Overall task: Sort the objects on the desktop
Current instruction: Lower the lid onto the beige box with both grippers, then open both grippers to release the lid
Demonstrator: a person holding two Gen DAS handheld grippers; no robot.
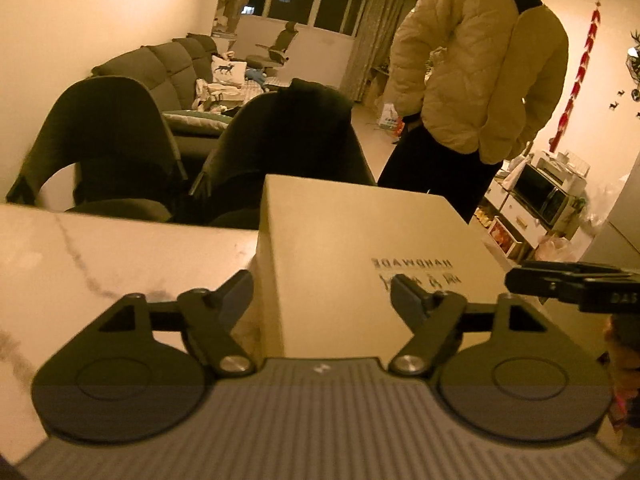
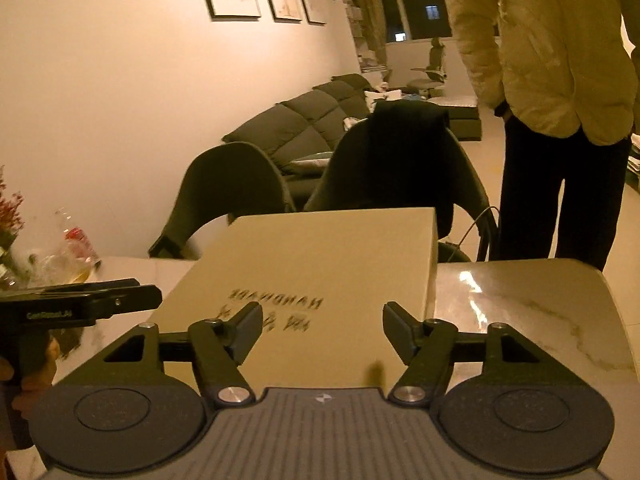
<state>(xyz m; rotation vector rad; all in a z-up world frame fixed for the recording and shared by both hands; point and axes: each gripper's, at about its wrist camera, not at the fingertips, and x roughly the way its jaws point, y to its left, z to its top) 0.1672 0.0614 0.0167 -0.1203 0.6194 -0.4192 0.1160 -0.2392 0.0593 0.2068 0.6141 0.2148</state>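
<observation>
A closed beige box [image 1: 360, 248] with upside-down "HANDMADE" lettering stands on the marble table [image 1: 100, 264]. My left gripper [image 1: 322, 294] is open just above its near left corner, nothing between the fingers. In the right wrist view the same box [image 2: 320, 264] fills the middle, and my right gripper [image 2: 320, 330] hangs open over its near lid, holding nothing. The right gripper [image 1: 572, 284] shows at the right edge of the left wrist view; the left gripper [image 2: 80, 304] shows at the left edge of the right wrist view.
Two dark chairs [image 1: 120, 140] stand at the table's far edge. A person in a cream quilted jacket [image 1: 480, 72] stands beyond the table to the right. A plastic bottle [image 2: 78, 244] and dried flowers [image 2: 10, 216] sit at the table's left. A sofa [image 2: 304, 120] lines the wall.
</observation>
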